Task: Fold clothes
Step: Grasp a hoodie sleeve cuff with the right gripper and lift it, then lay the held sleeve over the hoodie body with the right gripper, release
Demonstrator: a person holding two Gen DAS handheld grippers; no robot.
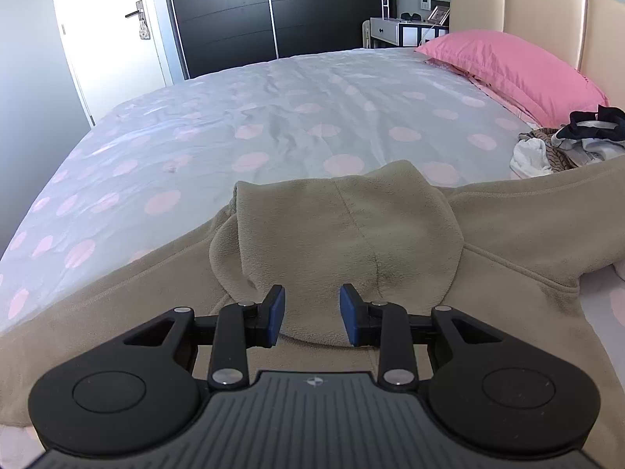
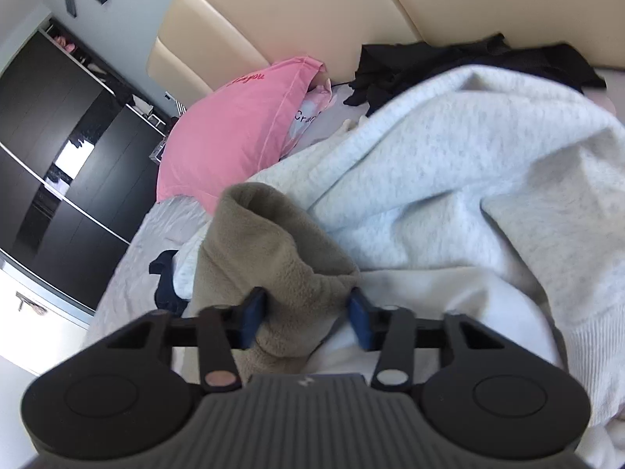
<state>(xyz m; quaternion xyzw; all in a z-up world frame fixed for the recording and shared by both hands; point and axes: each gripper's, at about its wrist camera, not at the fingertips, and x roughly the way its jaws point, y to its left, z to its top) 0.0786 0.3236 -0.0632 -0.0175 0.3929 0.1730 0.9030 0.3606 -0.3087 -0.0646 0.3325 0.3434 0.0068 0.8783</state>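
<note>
Beige fleece hoodie point(image 1: 390, 242) lying spread, back up, across the near part of a bed point(image 1: 273, 117) covered with a pink-dotted sheet, its hood point(image 1: 343, 226) flattened toward the middle of the bed, a layout that is probably exposing body and sleeves for folding. The left gripper point(image 1: 311, 320) is hovering just above the base of the hood with its blue pads point(image 1: 275, 314) apart and nothing between them, pressing on no cloth. In the right wrist view, the right gripper point(image 2: 304, 322) is straddling a bunched beige sleeve point(image 2: 273, 258) of the same garment; the sleeve is lying against the left pad, while the right pad is standing clear, so the jaws are standing open around it rather than clamping. The sleeve is draping over a pale grey sweatshirt point(image 2: 449, 164) in the pile of unfolded clothes beside the pink pillow point(image 2: 230, 136) and cream headboard point(image 2: 312, 11), presumably needing to be drawn back over the body.
</note>
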